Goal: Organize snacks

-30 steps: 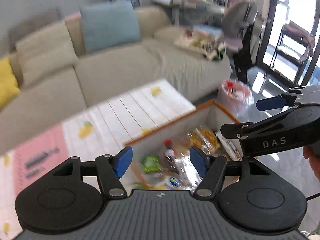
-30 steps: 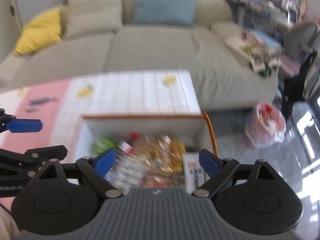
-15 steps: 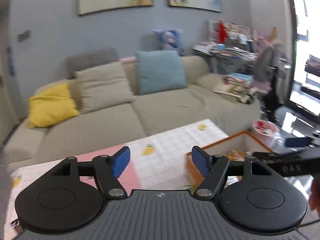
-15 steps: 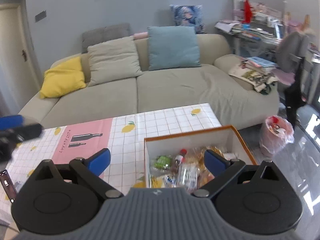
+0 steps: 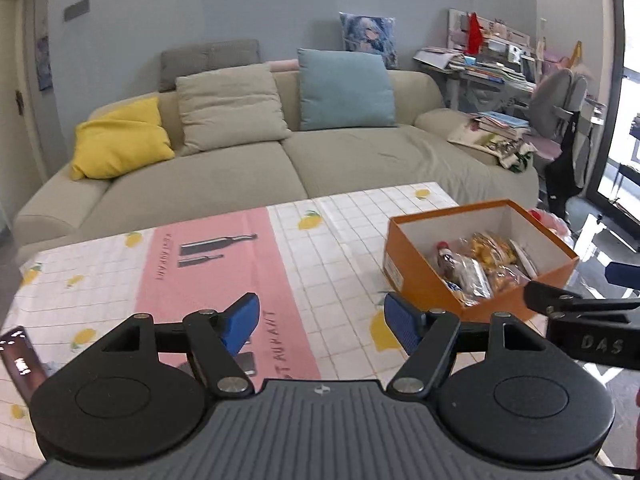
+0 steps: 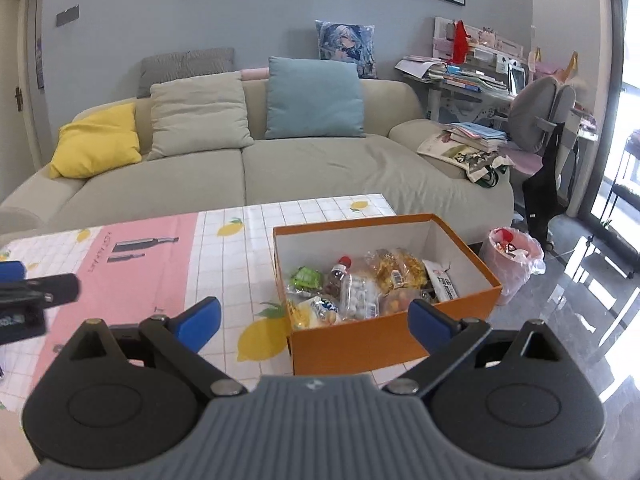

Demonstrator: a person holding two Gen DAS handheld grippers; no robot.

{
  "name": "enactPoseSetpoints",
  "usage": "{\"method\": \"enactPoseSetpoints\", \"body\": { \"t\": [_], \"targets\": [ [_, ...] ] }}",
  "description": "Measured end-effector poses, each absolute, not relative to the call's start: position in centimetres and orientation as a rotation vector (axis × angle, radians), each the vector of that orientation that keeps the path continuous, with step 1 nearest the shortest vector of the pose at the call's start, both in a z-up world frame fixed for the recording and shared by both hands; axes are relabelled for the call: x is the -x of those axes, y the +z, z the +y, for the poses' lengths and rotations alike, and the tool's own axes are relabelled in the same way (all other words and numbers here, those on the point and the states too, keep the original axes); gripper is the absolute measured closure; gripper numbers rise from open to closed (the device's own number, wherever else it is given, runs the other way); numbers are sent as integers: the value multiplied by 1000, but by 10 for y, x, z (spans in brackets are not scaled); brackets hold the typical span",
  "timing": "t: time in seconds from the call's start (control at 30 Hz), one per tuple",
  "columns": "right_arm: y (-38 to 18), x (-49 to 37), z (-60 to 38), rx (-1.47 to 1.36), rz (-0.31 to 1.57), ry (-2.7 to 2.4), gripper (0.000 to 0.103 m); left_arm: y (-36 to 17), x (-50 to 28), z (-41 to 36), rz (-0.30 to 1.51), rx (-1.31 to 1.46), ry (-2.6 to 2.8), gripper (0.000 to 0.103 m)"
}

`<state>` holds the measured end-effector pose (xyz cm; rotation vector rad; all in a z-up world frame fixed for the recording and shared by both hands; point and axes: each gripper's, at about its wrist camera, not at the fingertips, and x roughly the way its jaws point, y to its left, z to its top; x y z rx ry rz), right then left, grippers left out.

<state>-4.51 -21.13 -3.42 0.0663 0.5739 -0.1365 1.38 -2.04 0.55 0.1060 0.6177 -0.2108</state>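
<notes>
Both grippers, left gripper [image 5: 320,322] and right gripper [image 6: 314,322], gape wide, holding nothing. Left jaws have just been opening. The orange snack box [image 6: 384,344] sits just beyond the right gripper.

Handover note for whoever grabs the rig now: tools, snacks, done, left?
Left tool: open, nothing between its fingers; its jaws have just been opening.
Right tool: open and empty too, jaws also just opened wider.
Snacks: all in the orange box at the right end of the table: green packet, red-capped bottle, yellow bags, a white packet.
Done: nothing visibly sorted out on the table.
Left: the sorting itself, probably picking from the box.
</notes>
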Motion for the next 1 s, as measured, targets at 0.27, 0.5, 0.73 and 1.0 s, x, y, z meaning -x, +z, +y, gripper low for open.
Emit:
{"method": "enactPoseSetpoints", "body": {
  "t": [0.27,0.5,0.73,1.0],
  "targets": [
    [-64,37,-198,-37,638,-135,6,-31,-22,-11,711,-105,-180,18],
    [-75,26,-190,-43,675,-117,6,-36,-24,-8,727,-112,-173,18],
    [-74,25,-192,-46,675,-126,6,-34,-23,-9,733,-110,-183,18],
    [-71,26,-192,-42,670,-130,6,-29,-21,-9,733,-104,-183,18]
  ]
}}
